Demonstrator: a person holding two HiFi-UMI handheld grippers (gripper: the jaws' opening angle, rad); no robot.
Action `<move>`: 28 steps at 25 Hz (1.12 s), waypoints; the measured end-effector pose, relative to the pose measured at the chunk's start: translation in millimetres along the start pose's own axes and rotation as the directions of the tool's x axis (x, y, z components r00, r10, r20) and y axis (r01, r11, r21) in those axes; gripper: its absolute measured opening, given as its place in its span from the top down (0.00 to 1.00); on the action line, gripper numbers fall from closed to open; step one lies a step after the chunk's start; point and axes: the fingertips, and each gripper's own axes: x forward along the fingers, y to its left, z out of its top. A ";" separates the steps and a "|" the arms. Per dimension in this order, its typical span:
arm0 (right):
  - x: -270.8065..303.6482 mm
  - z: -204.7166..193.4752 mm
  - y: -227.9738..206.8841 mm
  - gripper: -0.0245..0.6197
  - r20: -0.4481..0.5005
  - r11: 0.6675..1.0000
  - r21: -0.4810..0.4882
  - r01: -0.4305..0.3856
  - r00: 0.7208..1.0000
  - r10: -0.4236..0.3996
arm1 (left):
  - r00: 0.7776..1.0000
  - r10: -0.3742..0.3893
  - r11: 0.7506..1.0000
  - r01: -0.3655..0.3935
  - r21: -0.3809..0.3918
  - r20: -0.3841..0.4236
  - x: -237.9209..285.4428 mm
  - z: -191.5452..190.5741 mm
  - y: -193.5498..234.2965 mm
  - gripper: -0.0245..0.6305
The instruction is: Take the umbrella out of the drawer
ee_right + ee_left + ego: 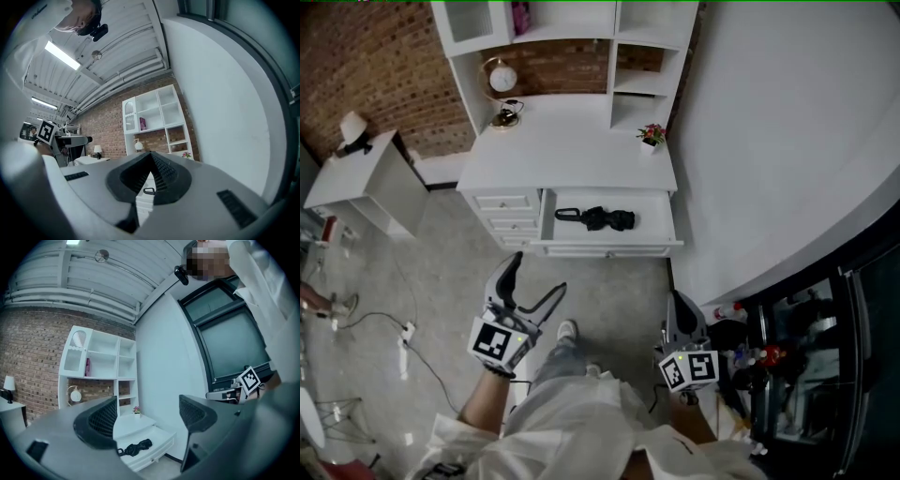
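Brick-walled room | umbrella (605, 218) in open drawer (661, 217), well ahead of all fingertips | left gripper (147, 416) spread, right gripper (151, 161) pressed together, empty | approach; next: reach in, pinch umbrella.

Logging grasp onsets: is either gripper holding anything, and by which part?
Nothing is held. The left gripper is open and empty, the right gripper shut on nothing; the umbrella lies in the drawer.

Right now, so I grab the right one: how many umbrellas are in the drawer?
1. The umbrella lies mid-drawer; the drawer's back part, under the desktop, may hide more.
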 end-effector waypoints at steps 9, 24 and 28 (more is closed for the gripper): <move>29.9 -14.2 -14.9 0.94 -0.020 1.000 -0.004 0.022 1.000 -0.022 | 0.997 -0.046 0.998 0.048 -0.030 0.062 43.4 -2.2 16.2 0.36; 159.1 -18.7 -36.2 0.94 -0.060 0.999 -0.012 0.044 0.997 -0.045 | 0.996 -0.089 0.995 0.088 -0.056 -0.013 152.7 -33.0 106.7 0.36; 195.6 -21.8 -36.6 0.94 -0.076 0.998 -0.017 0.053 0.996 -0.054 | 0.993 -0.116 0.991 0.114 -0.068 -0.028 180.9 -42.2 132.4 0.36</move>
